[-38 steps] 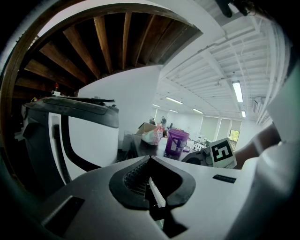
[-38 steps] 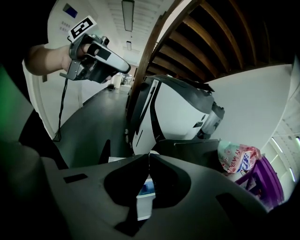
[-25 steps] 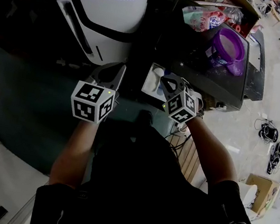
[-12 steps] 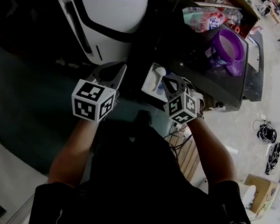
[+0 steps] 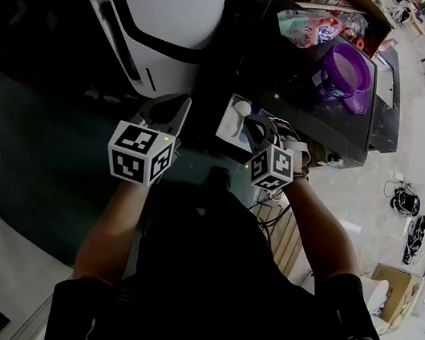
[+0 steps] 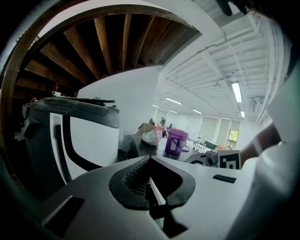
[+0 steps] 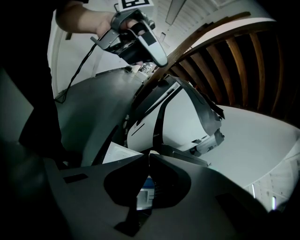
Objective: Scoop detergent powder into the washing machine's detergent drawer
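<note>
Held left gripper with fingers shut on nothing, detergent drawer off to their right; held right gripper, fingers pressed together, just over that drawer.

Glossy white plastic covered the washing machine. The purple bucket was smooth plastic, and the box was matt cardboard.

No legible txt anywhere; purple tub label too blurry
</note>
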Demonstrator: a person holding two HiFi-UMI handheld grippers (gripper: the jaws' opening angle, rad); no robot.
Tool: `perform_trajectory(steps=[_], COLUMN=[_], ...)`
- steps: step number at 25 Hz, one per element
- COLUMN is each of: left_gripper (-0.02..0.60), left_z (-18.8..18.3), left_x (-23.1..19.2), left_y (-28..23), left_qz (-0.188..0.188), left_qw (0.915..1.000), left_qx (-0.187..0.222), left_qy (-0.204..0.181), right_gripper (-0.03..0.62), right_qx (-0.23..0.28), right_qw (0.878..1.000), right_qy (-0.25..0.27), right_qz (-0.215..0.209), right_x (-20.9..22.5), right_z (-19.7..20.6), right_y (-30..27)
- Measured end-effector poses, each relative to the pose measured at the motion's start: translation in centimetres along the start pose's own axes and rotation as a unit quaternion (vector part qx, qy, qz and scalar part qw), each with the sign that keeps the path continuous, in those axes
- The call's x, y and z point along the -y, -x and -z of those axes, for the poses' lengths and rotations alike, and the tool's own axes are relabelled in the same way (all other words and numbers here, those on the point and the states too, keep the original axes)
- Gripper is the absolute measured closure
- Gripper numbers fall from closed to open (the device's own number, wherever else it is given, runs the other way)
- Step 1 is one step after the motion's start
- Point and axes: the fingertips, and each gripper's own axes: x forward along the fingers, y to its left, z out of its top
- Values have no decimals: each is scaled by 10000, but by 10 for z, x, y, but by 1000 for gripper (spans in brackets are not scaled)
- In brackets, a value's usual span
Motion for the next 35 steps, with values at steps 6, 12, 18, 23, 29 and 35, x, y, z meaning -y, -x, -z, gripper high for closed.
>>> perform_trajectory(steps=[6,12,18,23,29,35], left_gripper=[574,574,574,574,574,574], left_z=[5,7,8,11,10,11], left_x=[0,0,-2,-3,-5,-9], left_y=[2,3,3,1,3,6], left_qz=[1,14,28,47,33,-17], left_qw=[10000,10000,10000,9999,9999,9999], left_qx=[-25,-33,-23,-36,-22,-40], left_qy=[40,61,83,109,131,154], right_gripper=[576,576,576,576,576,576], right_qx=[-123,-277,-336,-447,-436,-383], right_qw=[9997,9996,9992,9985,9988,9982], right_qy=[220,-96,-212,-142,-99,-75], right_qz=[-11,-64,-64,-270,-176,-461], right_x=[-9,-17,-17,-24,-18,-26], right_z=[4,9,12,17,15,9], right_y=[-3,-14,-20,-24,-25,-30])
